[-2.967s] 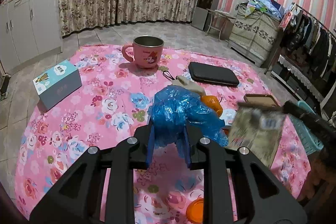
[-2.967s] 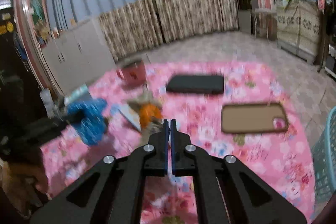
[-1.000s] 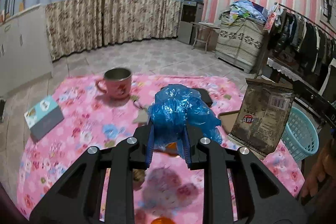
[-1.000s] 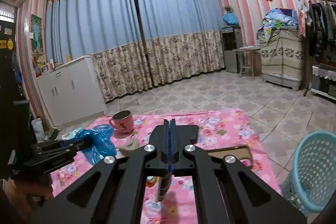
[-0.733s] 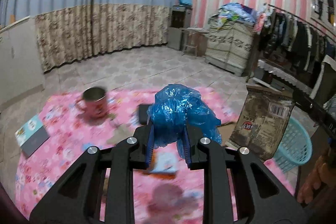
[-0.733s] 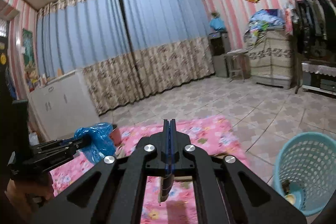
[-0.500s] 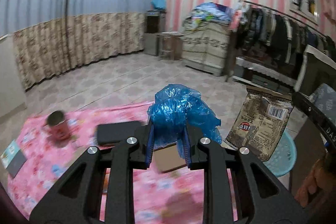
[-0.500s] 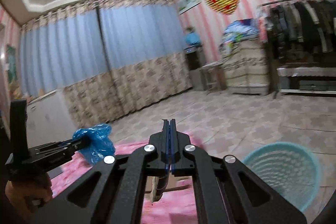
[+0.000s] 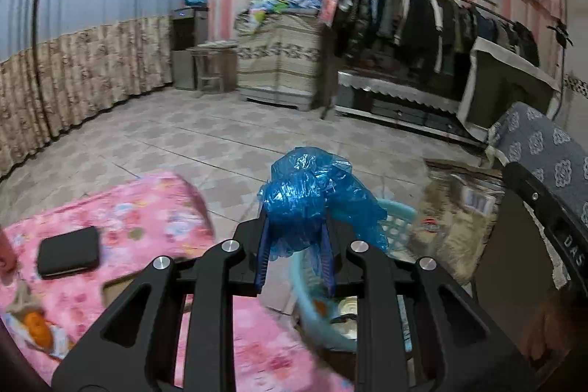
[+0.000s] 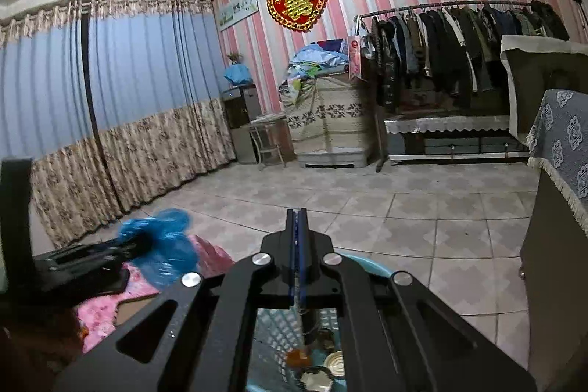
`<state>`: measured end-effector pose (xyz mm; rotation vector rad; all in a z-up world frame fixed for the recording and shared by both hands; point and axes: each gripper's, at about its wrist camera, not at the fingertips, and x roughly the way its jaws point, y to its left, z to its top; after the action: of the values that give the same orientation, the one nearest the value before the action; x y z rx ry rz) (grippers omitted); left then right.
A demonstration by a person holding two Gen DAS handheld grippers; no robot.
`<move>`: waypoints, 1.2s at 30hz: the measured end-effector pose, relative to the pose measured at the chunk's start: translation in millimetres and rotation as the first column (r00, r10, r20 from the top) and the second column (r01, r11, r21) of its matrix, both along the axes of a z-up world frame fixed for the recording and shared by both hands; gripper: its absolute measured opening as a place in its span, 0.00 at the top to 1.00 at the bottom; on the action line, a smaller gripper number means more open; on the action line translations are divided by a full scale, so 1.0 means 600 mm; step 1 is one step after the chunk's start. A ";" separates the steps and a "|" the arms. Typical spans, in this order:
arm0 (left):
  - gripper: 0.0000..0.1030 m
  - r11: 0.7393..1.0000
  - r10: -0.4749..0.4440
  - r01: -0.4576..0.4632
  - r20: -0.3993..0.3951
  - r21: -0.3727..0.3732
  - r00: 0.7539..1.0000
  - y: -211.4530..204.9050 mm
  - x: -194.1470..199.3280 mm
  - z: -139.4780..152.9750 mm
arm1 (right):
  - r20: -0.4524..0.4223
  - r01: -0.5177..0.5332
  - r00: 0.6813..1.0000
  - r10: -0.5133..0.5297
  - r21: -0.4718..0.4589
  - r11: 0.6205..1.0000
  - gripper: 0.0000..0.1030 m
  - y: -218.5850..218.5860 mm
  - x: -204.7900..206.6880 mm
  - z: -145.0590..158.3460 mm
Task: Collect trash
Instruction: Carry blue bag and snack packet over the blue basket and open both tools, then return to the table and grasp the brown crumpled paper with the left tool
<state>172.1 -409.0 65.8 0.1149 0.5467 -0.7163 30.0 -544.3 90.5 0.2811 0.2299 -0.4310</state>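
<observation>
Blue plastic bag point(image 9: 312, 197): 1, pinched in left claw point(image 9: 294, 258) | right claw point(image 10: 298, 263): clamping 1 packet (blurred) point(image 9: 454, 219) | basket point(image 9: 395, 219): 1

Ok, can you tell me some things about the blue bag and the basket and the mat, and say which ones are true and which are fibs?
1. The left gripper is shut on the blue plastic bag. True.
2. The teal basket is empty. False: an orange bit and a round tin lid lie in it.
3. A black case lies on the pink floral mat. True.
4. The right gripper holds nothing. False: it is shut on a snack packet.
</observation>
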 end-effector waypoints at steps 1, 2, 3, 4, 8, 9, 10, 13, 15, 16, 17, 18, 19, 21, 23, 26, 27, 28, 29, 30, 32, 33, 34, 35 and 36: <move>0.79 1.000 -0.009 0.009 -0.008 0.000 1.000 -0.012 0.001 -0.006 | -0.001 0.001 1.000 -0.001 0.000 1.000 0.99 -0.001 0.003 0.001; 0.79 1.000 -0.014 0.014 -0.013 0.001 1.000 -0.019 -0.001 -0.013 | -0.002 -0.001 1.000 0.001 0.003 1.000 0.99 -0.003 0.006 0.001; 0.78 1.000 -0.019 0.019 -0.021 0.005 1.000 -0.029 0.000 -0.020 | -0.002 0.000 1.000 0.000 0.005 1.000 0.99 -0.007 0.007 0.002; 0.78 1.000 -0.023 0.023 -0.026 0.009 0.999 -0.038 0.002 -0.026 | -0.001 -0.001 1.000 0.001 0.010 1.000 0.99 -0.010 0.007 0.001; 0.77 0.999 -0.032 0.033 -0.045 0.027 0.998 -0.063 0.014 -0.048 | -0.003 0.008 1.000 -0.008 0.023 1.000 0.99 -0.020 0.005 -0.005; 0.77 0.999 -0.035 0.037 -0.047 0.032 0.998 -0.072 0.020 -0.050 | -0.002 0.012 1.000 -0.012 0.027 1.000 0.99 -0.025 0.005 -0.007; 0.77 0.999 -0.038 0.040 -0.050 0.034 0.998 -0.078 0.020 -0.053 | -0.003 0.015 1.000 -0.015 0.032 0.999 0.99 -0.031 0.006 -0.009; 0.75 0.997 -0.054 0.057 -0.055 0.043 0.997 -0.094 0.018 -0.062 | -0.011 0.028 1.000 -0.028 0.042 0.999 0.99 -0.042 0.007 -0.015; 0.60 0.997 -0.052 0.054 -0.055 0.048 0.997 -0.099 0.018 -0.068 | -0.029 0.028 0.999 -0.027 0.043 0.999 0.98 -0.042 0.012 -0.021; 0.56 0.998 -0.049 0.052 -0.057 0.047 0.997 -0.100 0.016 -0.069 | -0.036 0.036 0.999 -0.035 0.035 0.999 0.98 -0.042 0.014 -0.022; 0.47 0.998 -0.044 0.047 -0.057 0.046 0.997 -0.100 0.015 -0.071 | -0.042 0.038 0.998 -0.036 0.031 0.999 0.98 -0.042 0.017 -0.024; 0.45 0.999 -0.031 0.033 -0.057 0.041 0.998 -0.097 0.015 -0.072 | -0.045 0.033 0.998 -0.032 0.033 0.999 0.98 -0.041 0.018 -0.023; 0.45 0.999 -0.025 0.028 -0.061 0.038 0.998 -0.095 0.016 -0.072 | -0.045 0.031 0.999 -0.029 0.031 0.999 0.98 -0.040 0.019 -0.023; 0.45 0.999 -0.024 0.027 -0.071 0.037 0.997 -0.093 0.018 -0.072 | -0.045 0.031 0.999 -0.030 0.017 0.999 0.97 -0.034 0.019 -0.020; 0.45 0.999 -0.019 0.021 -0.063 0.043 0.998 -0.088 0.018 -0.068 | -0.043 0.029 0.999 -0.029 0.016 0.999 0.97 -0.030 0.018 -0.019; 0.45 0.999 -0.011 0.013 -0.058 0.040 0.998 -0.080 0.018 -0.061 | -0.044 0.031 0.999 -0.030 0.020 0.999 0.97 -0.030 0.018 -0.018; 0.45 0.999 -0.008 0.010 -0.056 0.039 0.998 -0.075 0.018 -0.059 | -0.044 0.033 0.999 -0.032 0.020 0.999 0.97 -0.031 0.018 -0.019; 0.45 0.999 -0.004 0.005 -0.051 0.037 0.999 -0.068 0.017 -0.055 | -0.046 0.034 0.998 -0.033 0.019 0.999 0.97 -0.030 0.018 -0.019; 0.45 0.999 0.002 0.000 -0.047 0.037 0.999 -0.061 0.016 -0.052 | -0.049 0.033 0.998 -0.032 0.016 0.999 0.97 -0.027 0.020 -0.018; 0.45 0.999 0.007 -0.005 -0.044 0.035 0.999 -0.053 0.016 -0.050 | -0.055 0.032 0.998 -0.032 0.010 0.999 0.95 -0.024 0.022 -0.018; 0.42 0.999 0.023 -0.022 -0.034 0.030 0.999 -0.027 0.017 -0.040 | -0.056 0.039 0.998 -0.039 -0.002 0.999 0.55 -0.018 0.025 -0.017; 0.36 0.999 0.044 -0.044 -0.021 0.030 0.999 0.000 0.017 -0.032 | -0.042 0.037 0.998 -0.037 -0.009 0.999 0.33 -0.011 0.026 -0.015; 0.33 0.998 0.061 -0.060 -0.012 0.032 0.998 0.018 0.019 -0.026 | -0.028 0.030 0.999 -0.031 -0.016 0.999 0.23 -0.006 0.027 -0.012; 0.27 0.995 0.098 -0.098 0.006 0.035 0.995 0.053 0.021 -0.017 | -0.021 0.015 1.000 -0.016 -0.016 1.000 0.24 0.002 0.030 -0.009; 0.27 0.990 0.134 -0.135 0.018 0.032 0.991 0.086 0.021 -0.010 | -0.024 -0.012 1.000 0.012 -0.014 1.000 0.25 0.015 0.039 -0.004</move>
<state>184.8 -357.3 59.8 0.1137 0.5458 -0.5749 53.5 -535.3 87.9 0.2612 0.2514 -0.4242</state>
